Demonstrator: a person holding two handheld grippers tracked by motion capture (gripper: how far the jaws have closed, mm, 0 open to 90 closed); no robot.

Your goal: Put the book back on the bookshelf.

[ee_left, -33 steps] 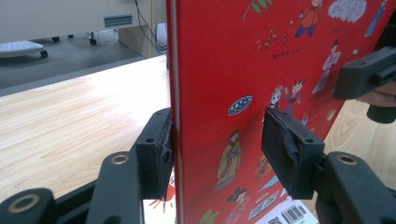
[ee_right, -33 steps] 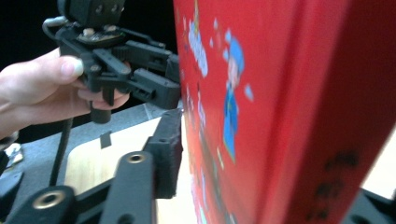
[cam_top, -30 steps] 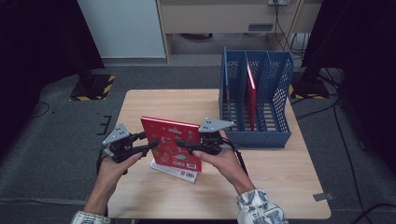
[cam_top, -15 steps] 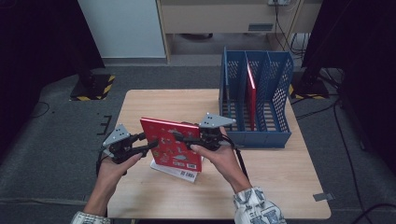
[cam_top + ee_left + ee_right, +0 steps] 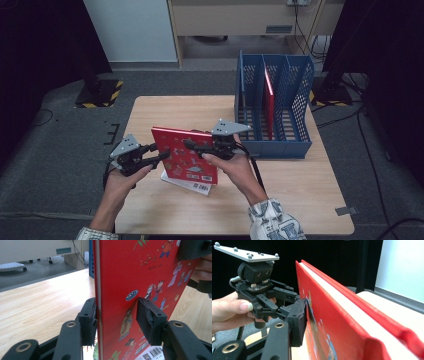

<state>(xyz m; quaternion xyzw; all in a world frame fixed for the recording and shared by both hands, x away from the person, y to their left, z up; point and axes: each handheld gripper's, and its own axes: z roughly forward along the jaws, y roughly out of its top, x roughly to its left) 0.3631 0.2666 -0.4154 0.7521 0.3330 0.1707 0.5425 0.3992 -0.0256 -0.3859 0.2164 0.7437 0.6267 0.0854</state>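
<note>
Since a second ago, our left tool (image 5: 159, 156) has closed onto the red book (image 5: 186, 156); the right tool (image 5: 192, 146), closing, grips its top edge, so we hold it upright at centre frame.

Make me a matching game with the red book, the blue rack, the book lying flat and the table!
Things:
1. red book
2. blue rack
3. flat book
4. table

Places or looks:
A. pale wood, under everything
B. lying on the table beneath the raised book
C. held upright between the left gripper and the right gripper
D. standing at the far right of the table, with another red book inside

Pairs: 1-C, 2-D, 3-B, 4-A
</note>
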